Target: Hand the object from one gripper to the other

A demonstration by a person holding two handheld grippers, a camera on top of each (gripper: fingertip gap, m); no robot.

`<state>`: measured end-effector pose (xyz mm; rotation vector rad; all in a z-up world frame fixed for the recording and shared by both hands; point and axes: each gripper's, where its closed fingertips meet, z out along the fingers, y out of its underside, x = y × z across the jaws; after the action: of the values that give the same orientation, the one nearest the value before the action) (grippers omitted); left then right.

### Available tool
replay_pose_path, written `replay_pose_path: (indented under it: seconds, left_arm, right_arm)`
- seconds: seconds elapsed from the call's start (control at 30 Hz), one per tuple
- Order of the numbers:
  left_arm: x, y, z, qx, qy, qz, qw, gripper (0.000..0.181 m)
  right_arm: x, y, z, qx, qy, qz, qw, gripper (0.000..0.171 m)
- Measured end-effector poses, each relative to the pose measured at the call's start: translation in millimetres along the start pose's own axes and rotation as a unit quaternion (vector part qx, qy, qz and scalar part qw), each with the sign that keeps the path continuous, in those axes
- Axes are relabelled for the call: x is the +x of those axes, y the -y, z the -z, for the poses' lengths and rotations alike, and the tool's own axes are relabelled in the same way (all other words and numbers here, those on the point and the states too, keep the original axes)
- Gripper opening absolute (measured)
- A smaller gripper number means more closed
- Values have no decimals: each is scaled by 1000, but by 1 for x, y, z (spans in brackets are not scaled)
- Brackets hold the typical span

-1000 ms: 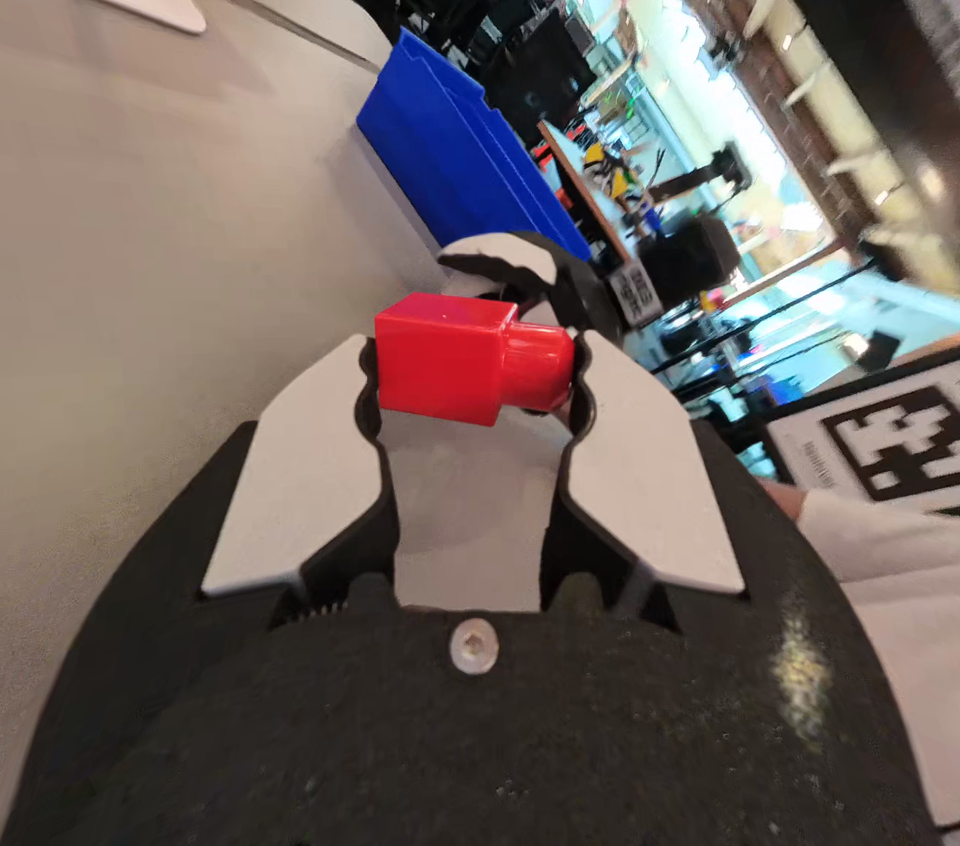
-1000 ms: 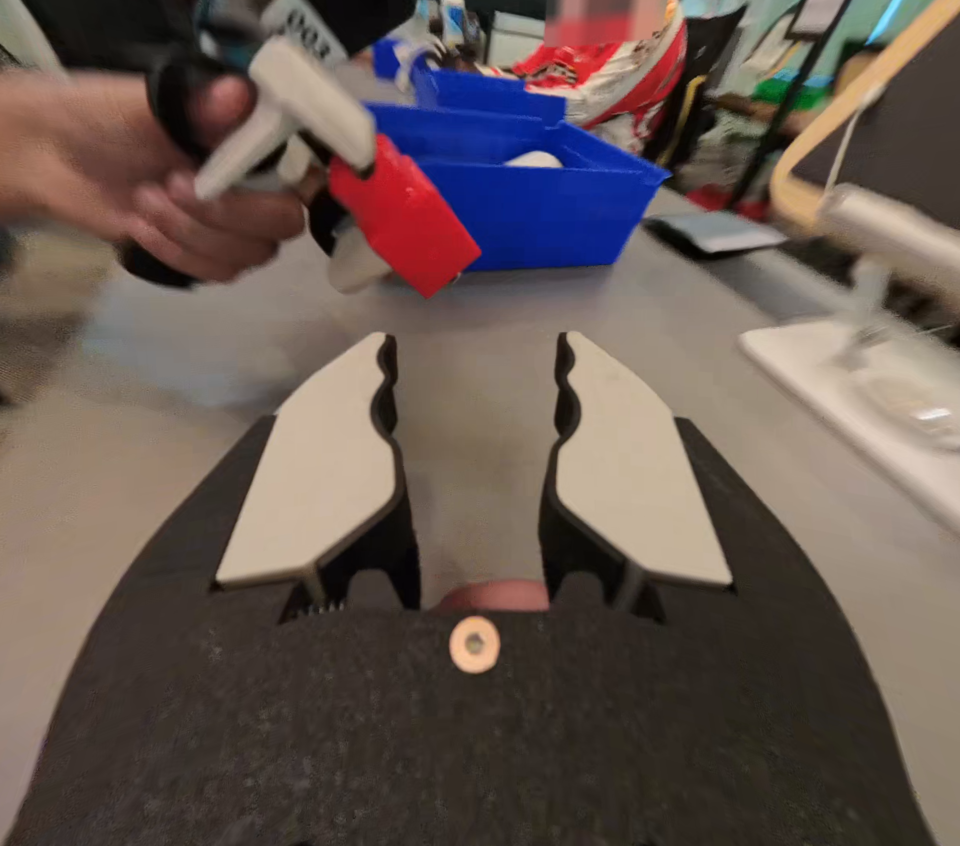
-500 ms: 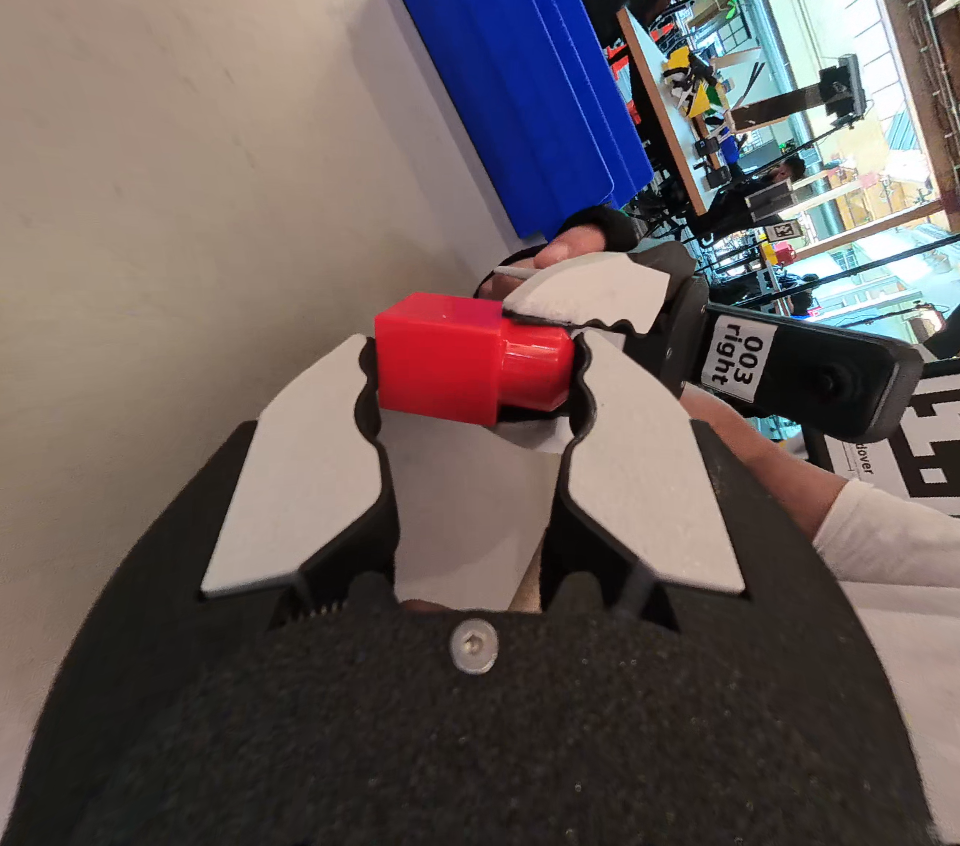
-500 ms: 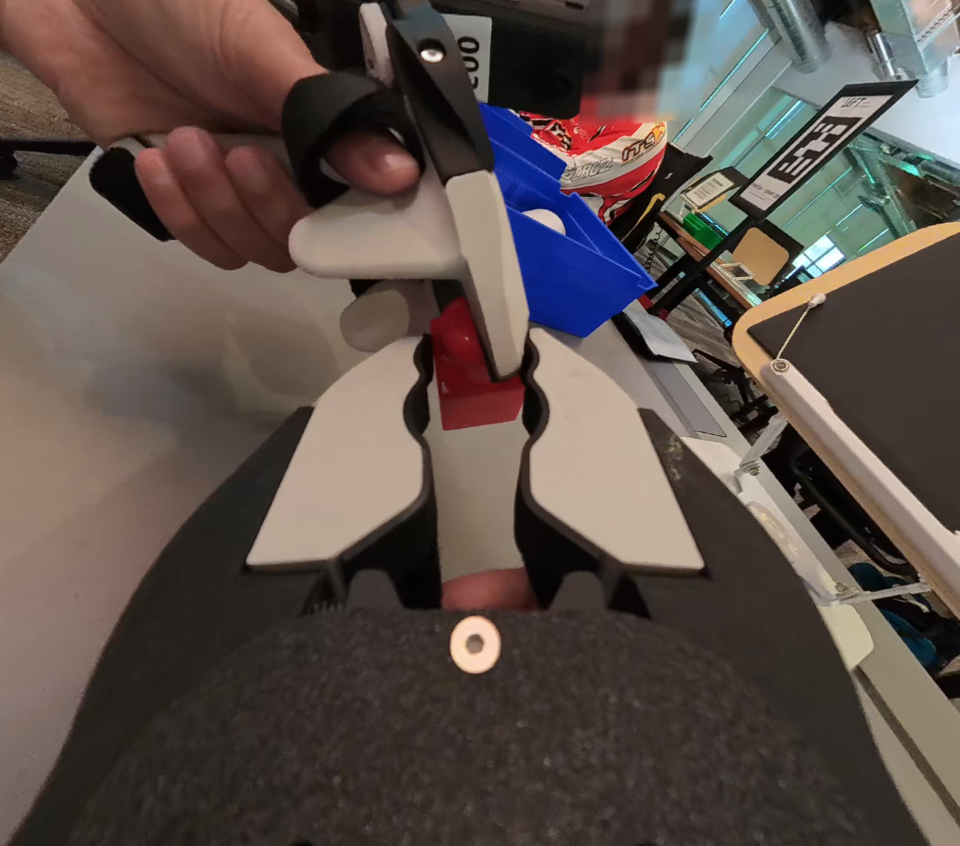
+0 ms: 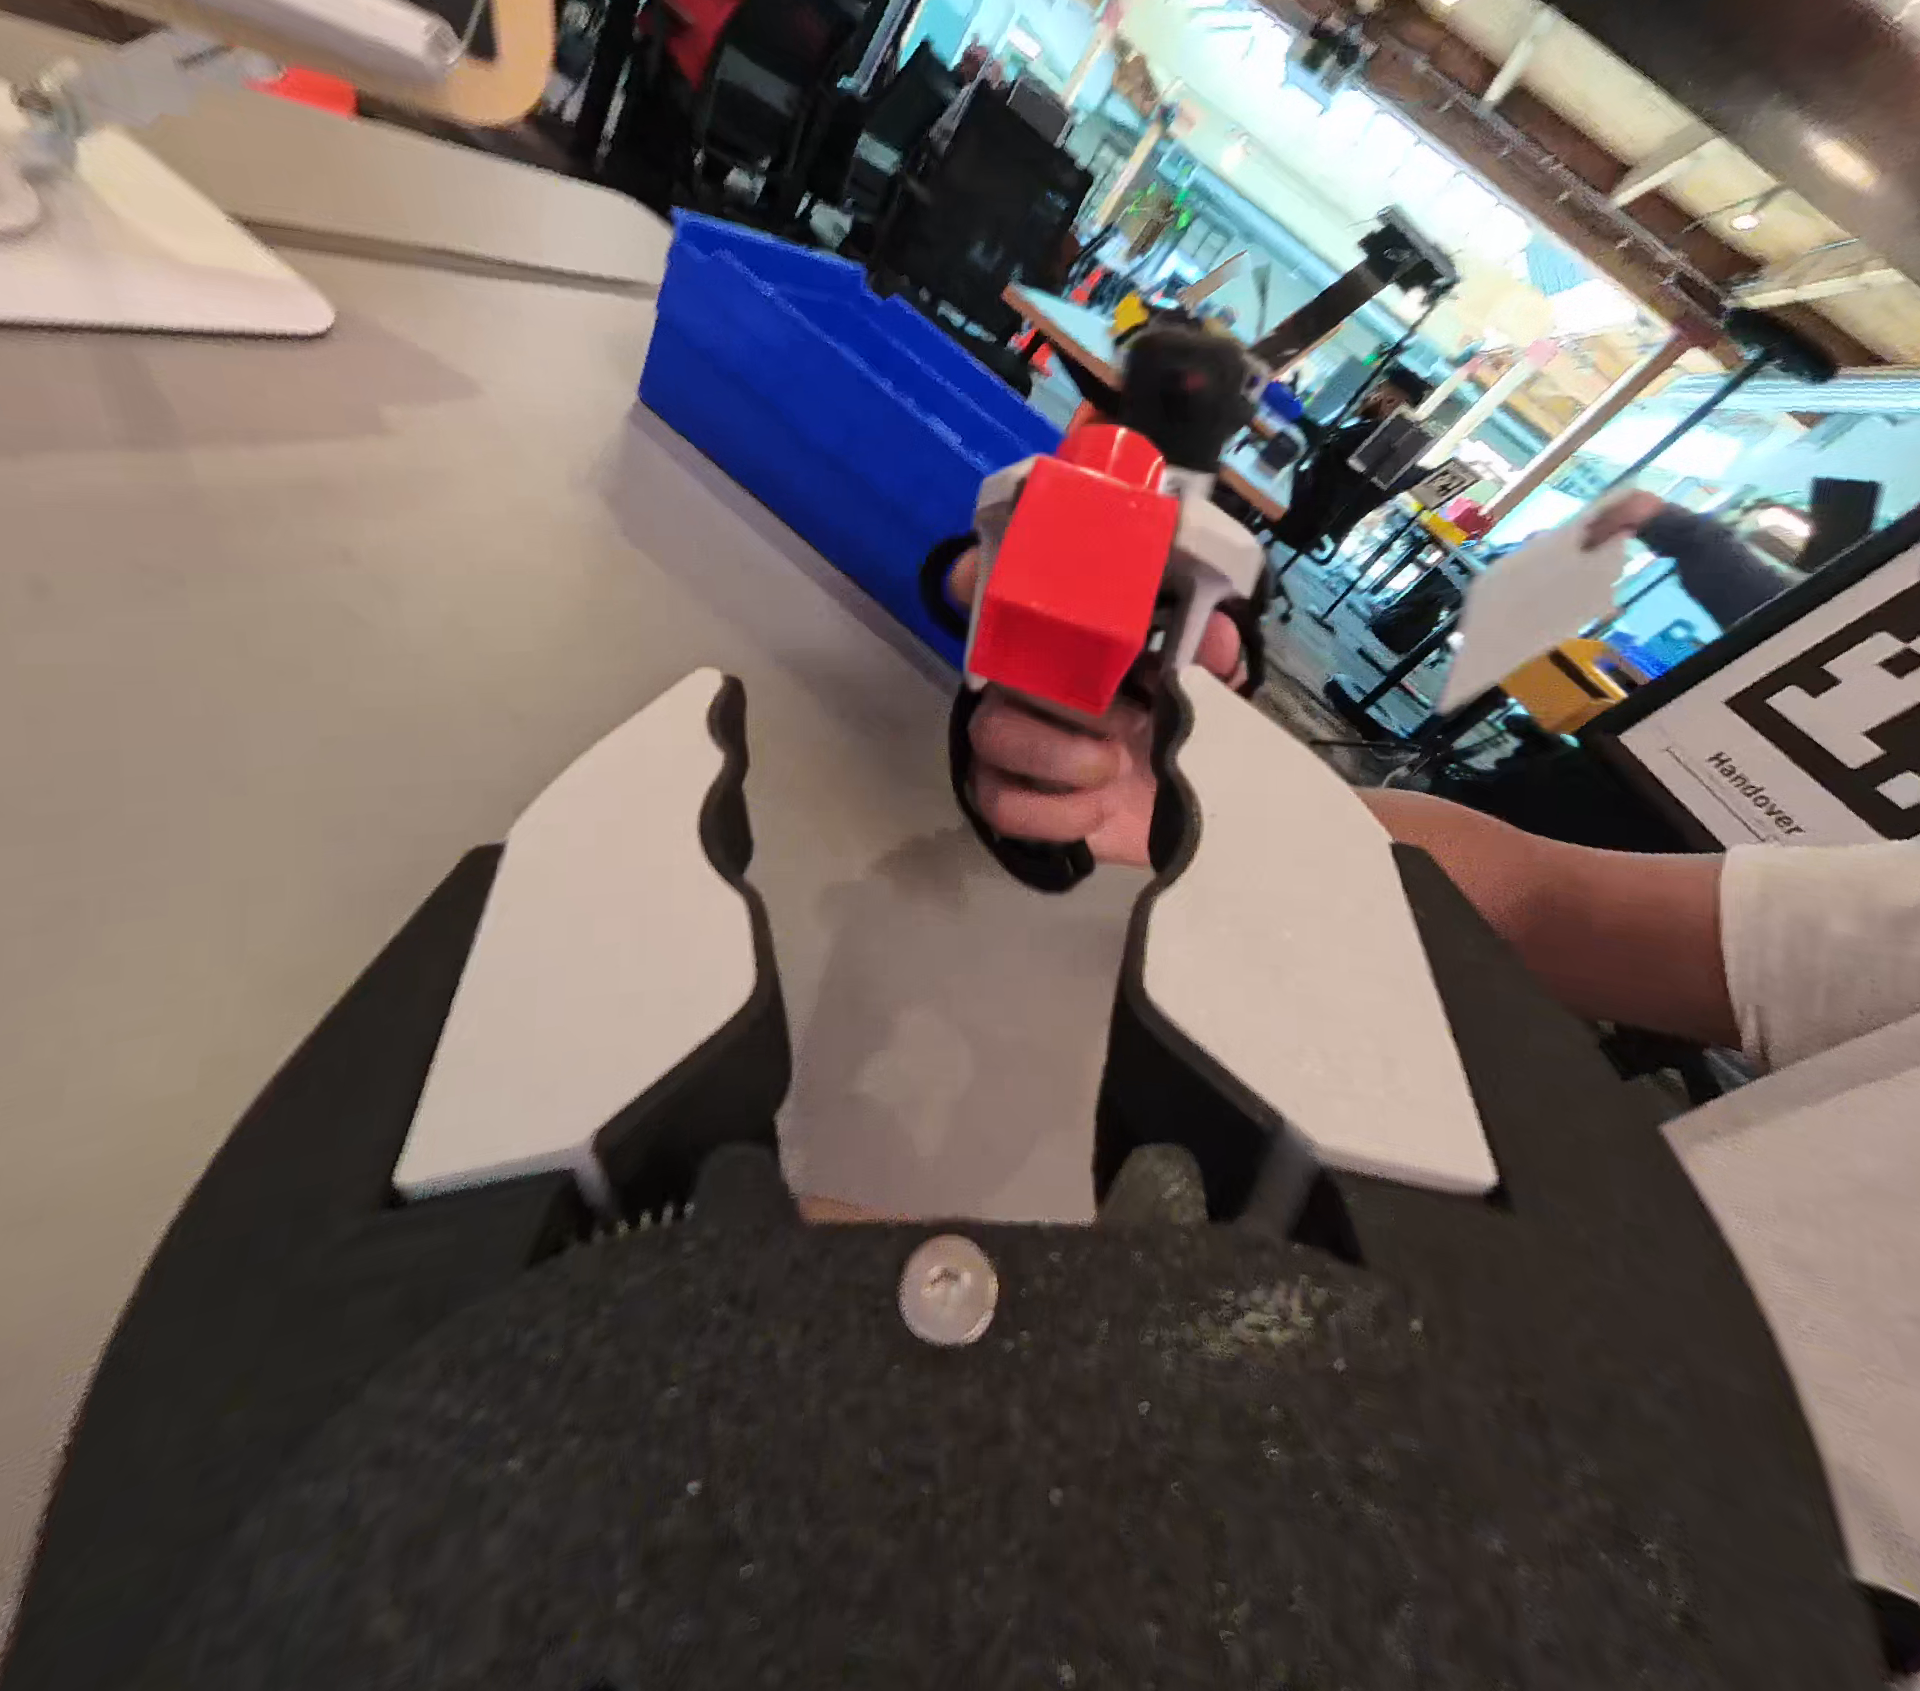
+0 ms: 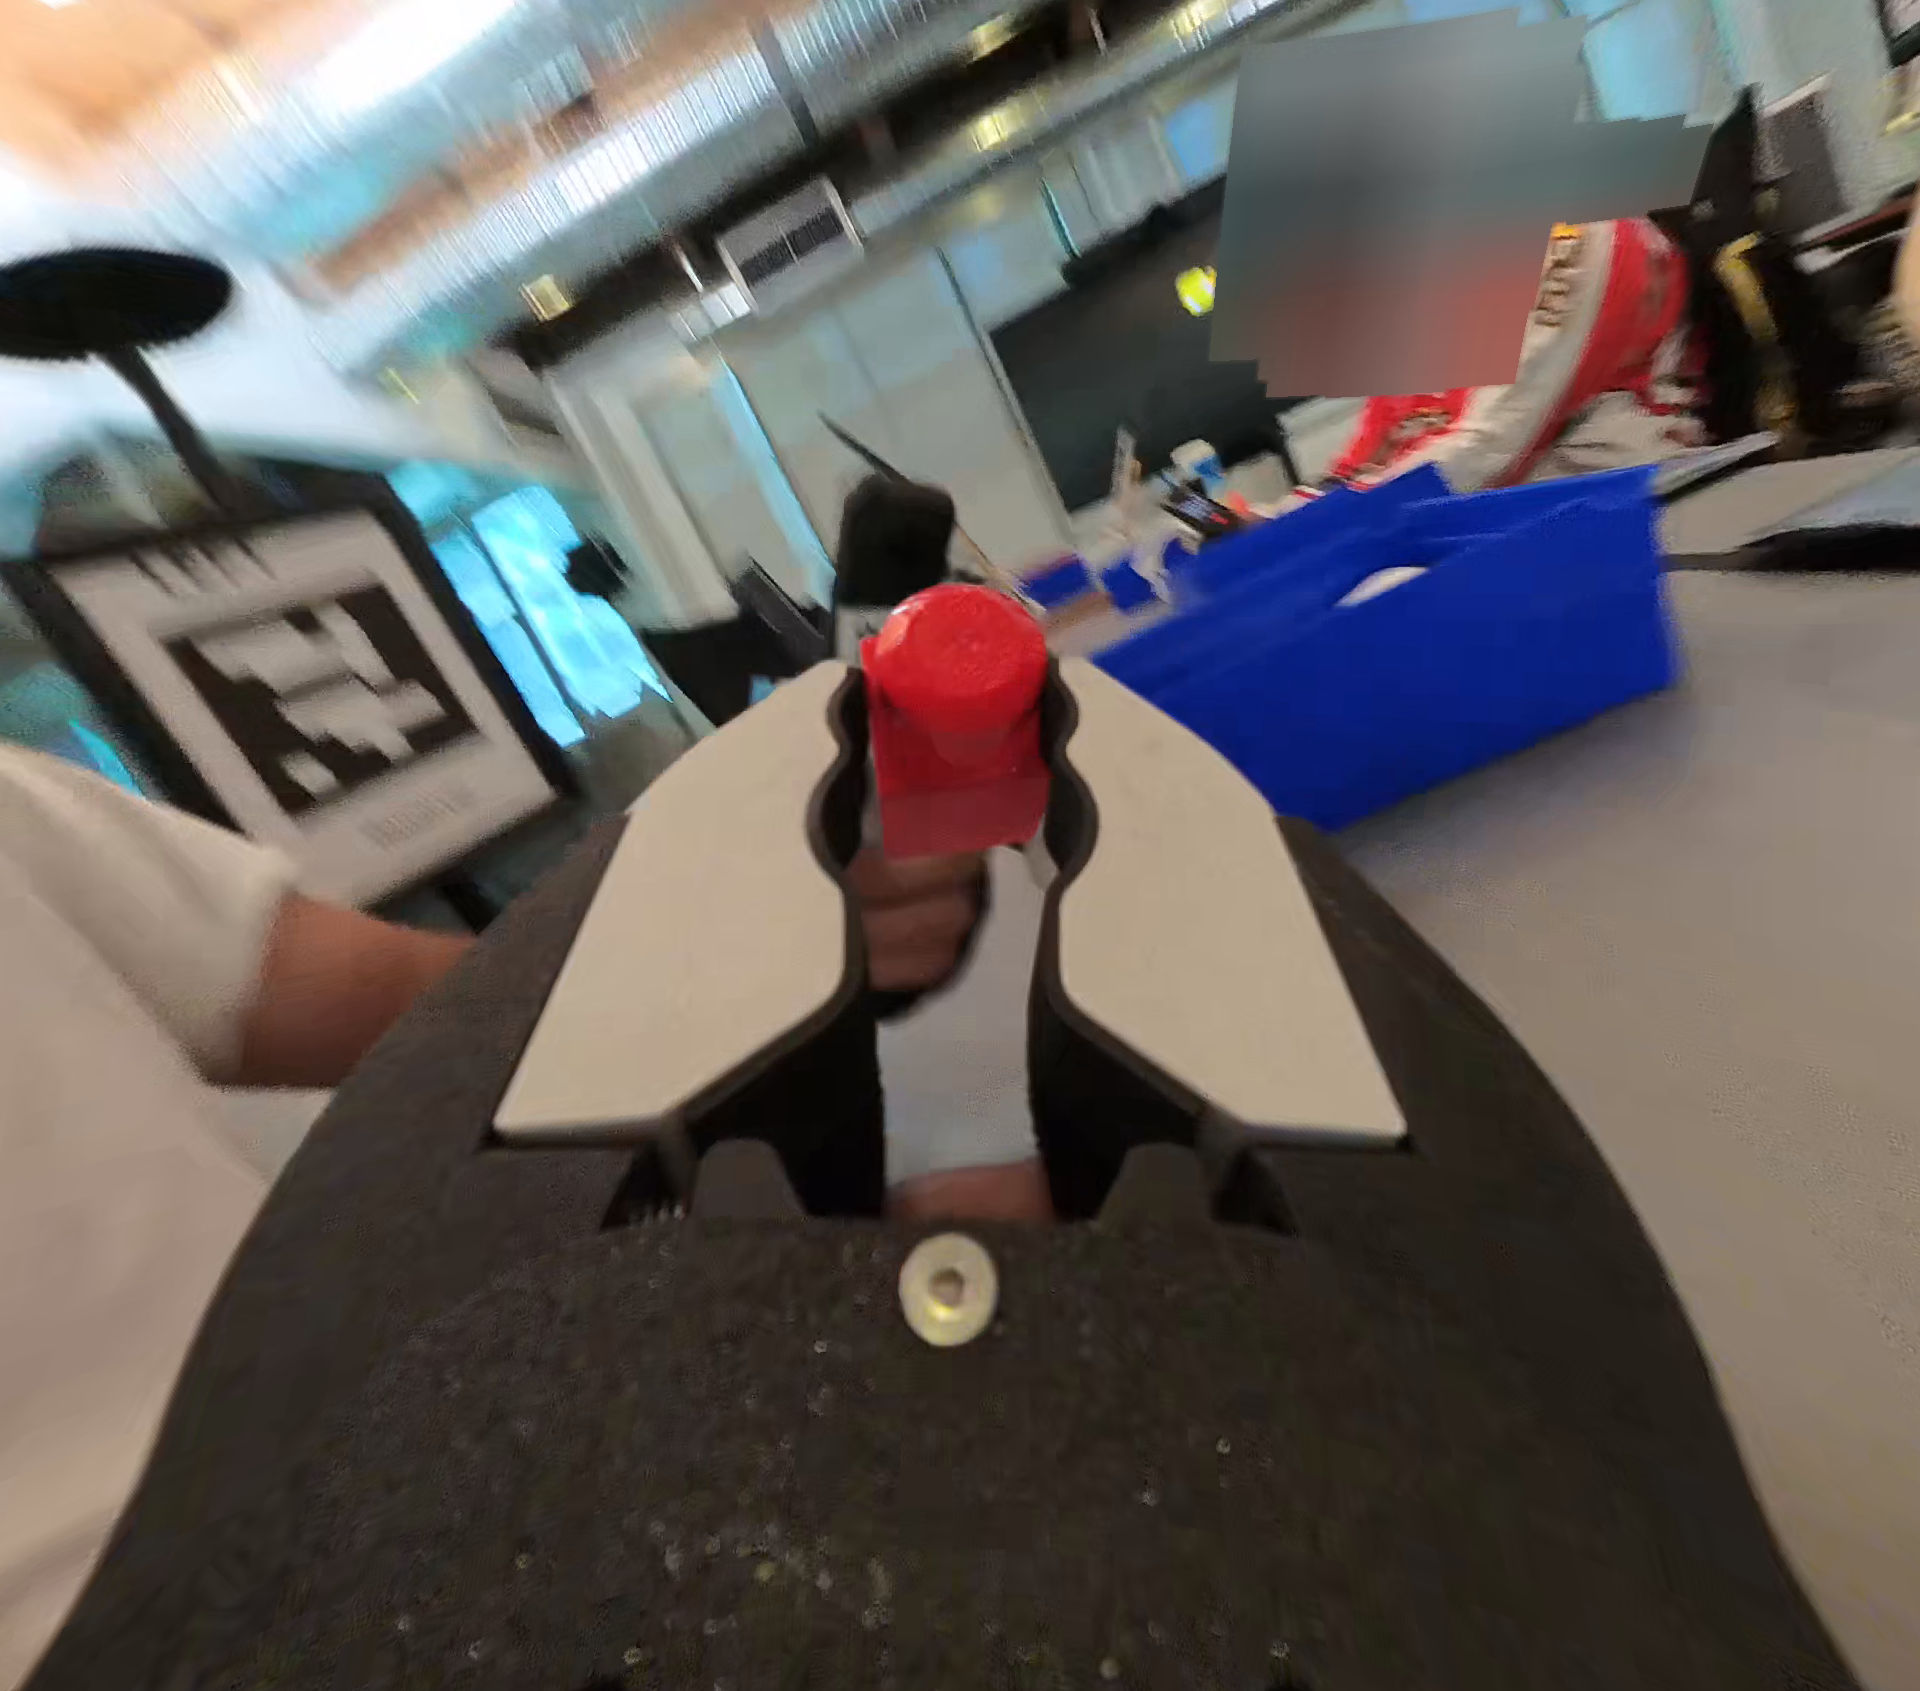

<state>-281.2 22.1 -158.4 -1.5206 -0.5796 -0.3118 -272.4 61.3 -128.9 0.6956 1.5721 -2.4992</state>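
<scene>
the right gripper (image 6: 954, 753) is clamped on the red block (image 6: 956, 748), a square-bodied piece with a round stub on one end; in the right wrist view the stub points toward the camera and the square body sits squeezed between the two pale fingers near their tips. the left gripper (image 5: 951, 742) stands with its jaws spread and nothing between them. in the left wrist view the red block (image 5: 1070, 592) hangs in the air at about 1 o'clock from the left gripper's fingertips, just beyond them and apart from them, carried by the right gripper whose pale fingers flank it, with a person's hand (image 5: 1049, 774) wrapped around the handle below. a blue bin (image 5: 821, 415) rests on the grey bench (image 5: 312, 602) at about 11 o'clock from the block, farther back. in the right wrist view the same blue bin (image 6: 1455, 665) lies at 2 o'clock from the block. a black-and-white marker board (image 6: 301, 685) stands at 9 o'clock, blurred.
</scene>
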Motion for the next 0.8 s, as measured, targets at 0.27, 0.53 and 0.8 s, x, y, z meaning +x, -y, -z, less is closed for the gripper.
replay_pose_path:
  seconds: [0.27,0.53,0.8]
  left_arm:
    - [35,-5,-18,29,-48,-55,997,59]
    - [25,-4,-9,14,-3,-128,992,35]
    - [-42,-16,13,-177,278,-512,793,35]
  right_arm:
    - [-13,-8,-15,96,55,-130,985,32]
    - [-4,-21,-17,36,19,-108,993,41]
    - [43,-48,-9,-196,-217,101,951,90]
